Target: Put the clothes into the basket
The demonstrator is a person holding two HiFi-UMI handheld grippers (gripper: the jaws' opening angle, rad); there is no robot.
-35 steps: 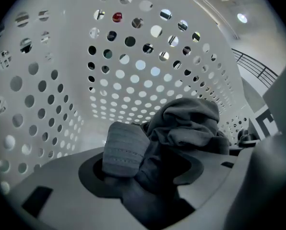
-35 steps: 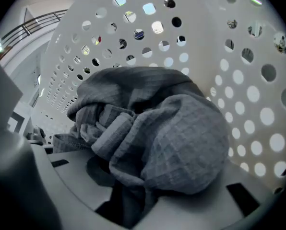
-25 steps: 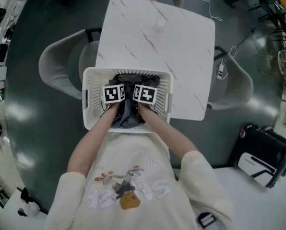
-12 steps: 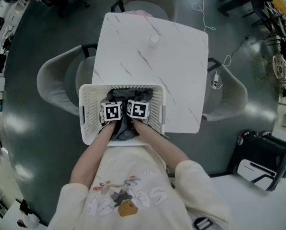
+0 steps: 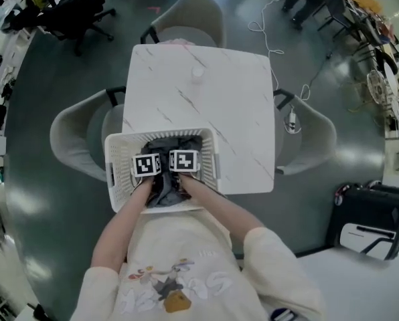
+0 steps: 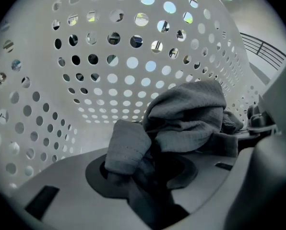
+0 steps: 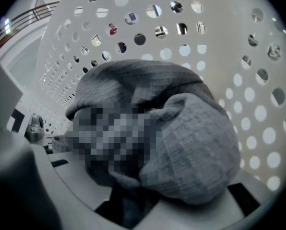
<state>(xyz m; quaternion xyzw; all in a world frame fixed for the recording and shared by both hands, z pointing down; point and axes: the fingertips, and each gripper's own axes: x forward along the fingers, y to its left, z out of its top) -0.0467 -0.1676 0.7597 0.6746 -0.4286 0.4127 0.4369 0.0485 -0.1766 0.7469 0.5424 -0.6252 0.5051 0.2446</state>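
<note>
Head view looks down on a white perforated plastic basket (image 5: 117, 179) at the near-left edge of the white marble-patterned bench (image 5: 219, 105), with a crumpled grey knitted garment (image 5: 167, 146) bunched inside it. Both claws reach down into the basket. The left claw (image 6: 145, 190) has just been closing and now pinches a fold of the garment, while the right claw (image 7: 126, 202) is clamped on another bunch of it.

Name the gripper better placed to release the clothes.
Right gripper, probably: it grips most of the grey cloth deep inside the white perforated basket. Left gripper: jaws have just been closing on a thin fold.
</note>
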